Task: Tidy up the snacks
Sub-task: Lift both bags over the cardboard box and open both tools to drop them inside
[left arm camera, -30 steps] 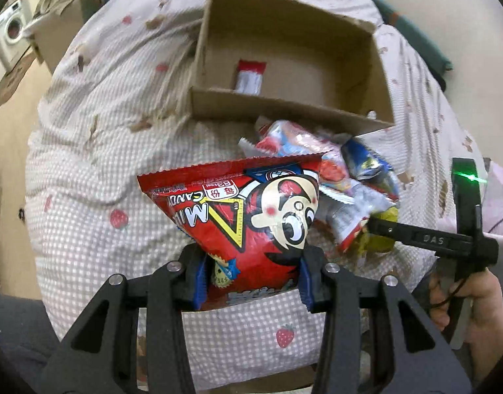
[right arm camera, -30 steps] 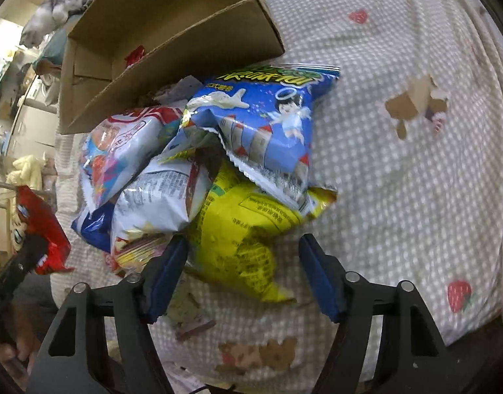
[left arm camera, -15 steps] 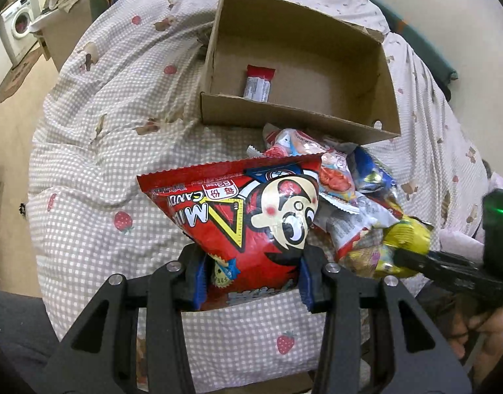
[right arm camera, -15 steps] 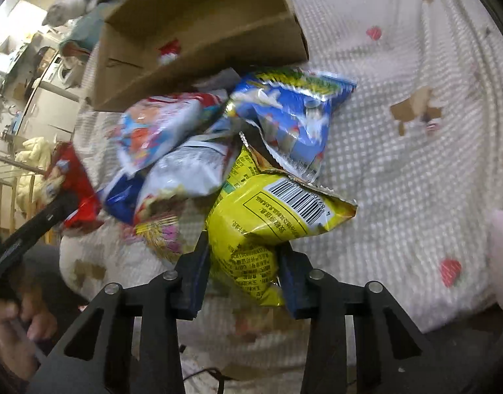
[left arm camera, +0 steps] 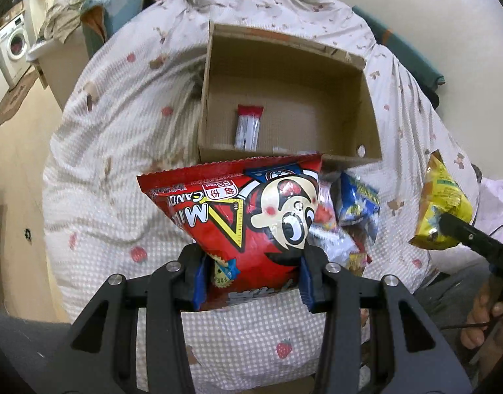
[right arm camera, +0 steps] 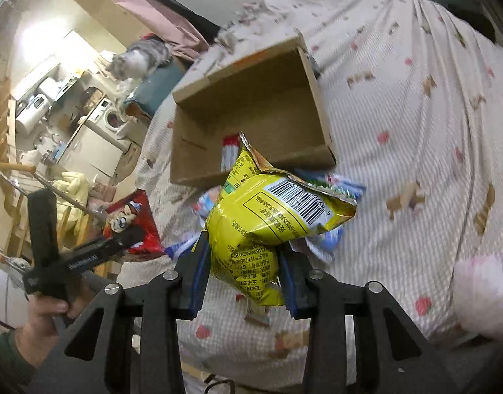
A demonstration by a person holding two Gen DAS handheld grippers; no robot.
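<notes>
Lifted off the pile since earlier, the crinkly yellow foil snack bag (right arm camera: 267,226) hangs light in the right gripper (right arm camera: 243,282), pinched by its lower end, while the left gripper (left arm camera: 251,279) clamps the red candy bag (left arm camera: 248,216) likewise

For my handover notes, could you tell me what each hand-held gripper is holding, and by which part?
The left hand-held gripper grips the red candy bag by its lower end; the right hand-held gripper grips the yellow snack bag by its lower end.

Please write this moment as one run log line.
left gripper: holds red candy bag | right gripper: holds yellow snack bag | cardboard box: one packet
</notes>
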